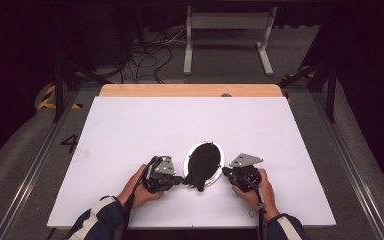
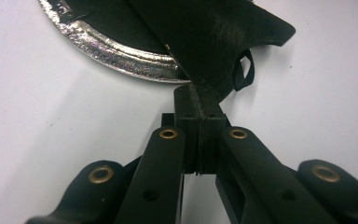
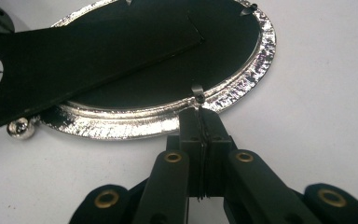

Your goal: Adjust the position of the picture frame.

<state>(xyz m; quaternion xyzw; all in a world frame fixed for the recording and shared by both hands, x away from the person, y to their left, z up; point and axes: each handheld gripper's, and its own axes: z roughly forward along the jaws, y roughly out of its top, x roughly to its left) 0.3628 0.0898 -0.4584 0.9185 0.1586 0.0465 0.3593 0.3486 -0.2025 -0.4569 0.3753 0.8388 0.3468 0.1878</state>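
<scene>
An oval silver picture frame (image 1: 188, 156) lies face down on the white table, its black backing (image 3: 168, 74) up. A black easel stand (image 1: 198, 180) lies across the backing and sticks out past the near rim. My left gripper (image 1: 181, 179) is shut, its tips (image 2: 199, 91) touching the stand's edge (image 2: 214, 42) beside the rim (image 2: 116, 53). A thin black loop (image 2: 244, 70) hangs from the stand. My right gripper (image 1: 225, 172) is shut, its tips (image 3: 199, 114) right against a small metal tab (image 3: 197, 93) on the rim (image 3: 242, 88).
The white table top (image 1: 130, 130) has bare room on all sides of the frame; a wooden strip (image 1: 190, 90) runs along its far edge. A small silver ball foot (image 3: 18, 128) sits at the frame's rim. Cables (image 1: 147, 55) and a white stand (image 1: 227, 22) lie on the floor beyond.
</scene>
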